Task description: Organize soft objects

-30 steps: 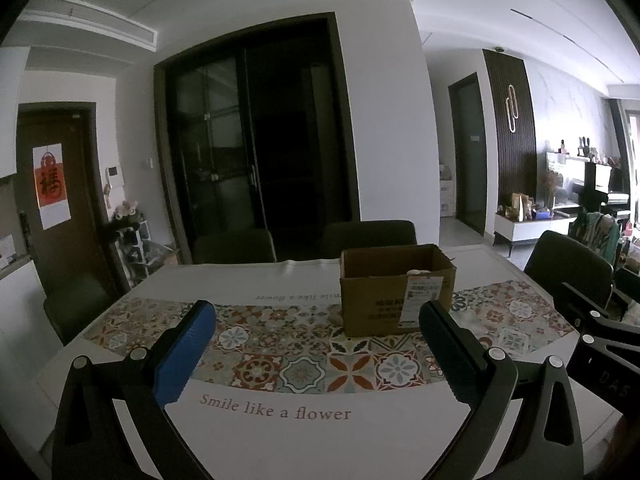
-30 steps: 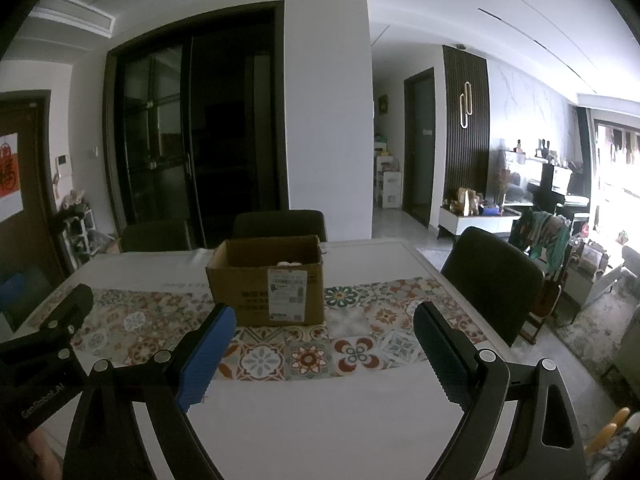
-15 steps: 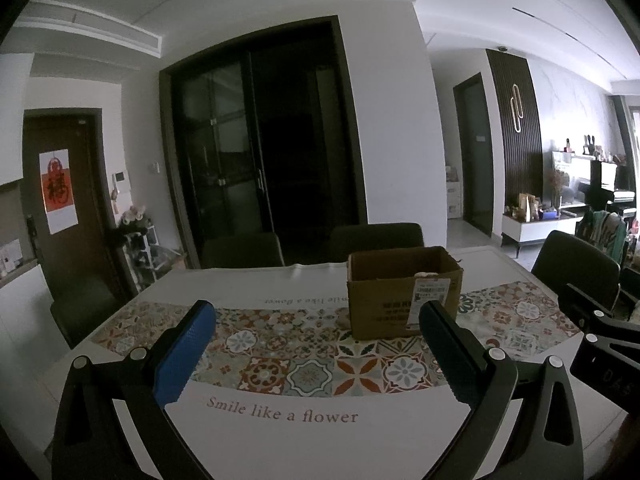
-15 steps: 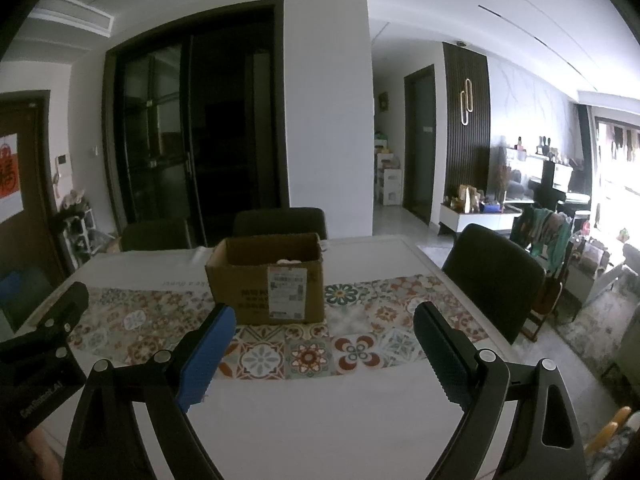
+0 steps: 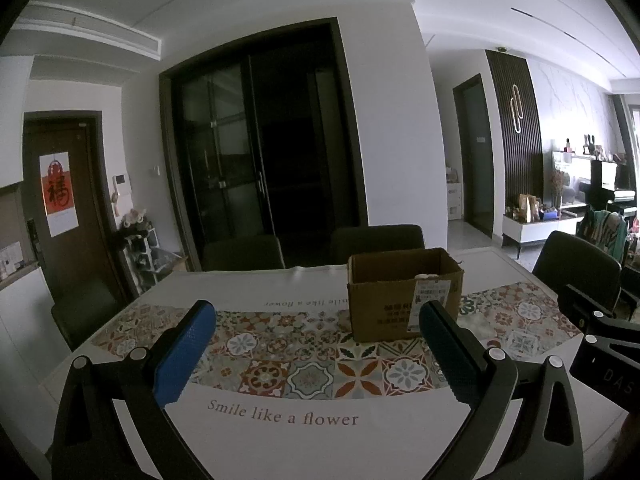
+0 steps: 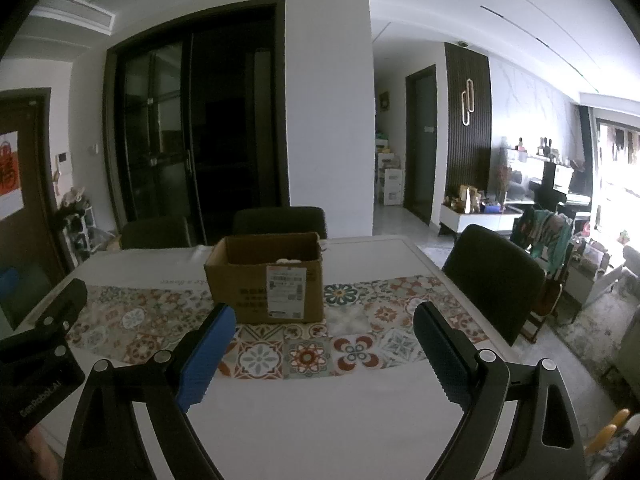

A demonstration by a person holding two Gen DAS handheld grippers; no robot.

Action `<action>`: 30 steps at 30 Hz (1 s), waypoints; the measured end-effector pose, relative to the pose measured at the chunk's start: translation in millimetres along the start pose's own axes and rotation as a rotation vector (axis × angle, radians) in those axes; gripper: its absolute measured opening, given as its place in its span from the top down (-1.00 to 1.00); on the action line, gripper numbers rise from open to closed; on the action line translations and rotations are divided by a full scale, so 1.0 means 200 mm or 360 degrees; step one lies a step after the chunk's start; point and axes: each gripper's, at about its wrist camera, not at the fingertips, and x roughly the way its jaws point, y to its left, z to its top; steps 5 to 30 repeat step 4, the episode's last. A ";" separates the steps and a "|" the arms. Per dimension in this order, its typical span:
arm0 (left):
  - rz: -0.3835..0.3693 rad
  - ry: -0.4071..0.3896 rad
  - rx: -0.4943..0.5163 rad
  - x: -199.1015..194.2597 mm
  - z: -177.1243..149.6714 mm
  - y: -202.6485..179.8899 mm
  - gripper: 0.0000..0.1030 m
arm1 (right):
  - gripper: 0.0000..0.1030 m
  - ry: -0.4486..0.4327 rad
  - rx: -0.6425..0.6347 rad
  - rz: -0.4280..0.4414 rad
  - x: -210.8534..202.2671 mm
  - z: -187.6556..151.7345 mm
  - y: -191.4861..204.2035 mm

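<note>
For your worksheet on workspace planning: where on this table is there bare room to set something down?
Free: the white strip between the grippers and the tiled runner, and the runner left of the cardboard box. Right of the box is free too. Only the box occupies the table.

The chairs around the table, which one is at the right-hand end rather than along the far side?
The dark chair at the table's right end, nearest the bright living area; the other two chairs stand side by side behind the cardboard box.

Dim, bluish indoor light fills both my fisheye views. Daylight blows out the tall bright window (image 6: 618, 184) at far right into glare. The dark glass sliding doors (image 5: 256, 152) read nearly black. Straight lines bow at the vignetted corners.
</note>
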 end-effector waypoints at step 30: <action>0.0001 -0.0004 -0.0004 0.00 0.01 0.00 -1.00 | -0.79 -0.0001 -0.0001 0.0001 0.00 0.00 0.00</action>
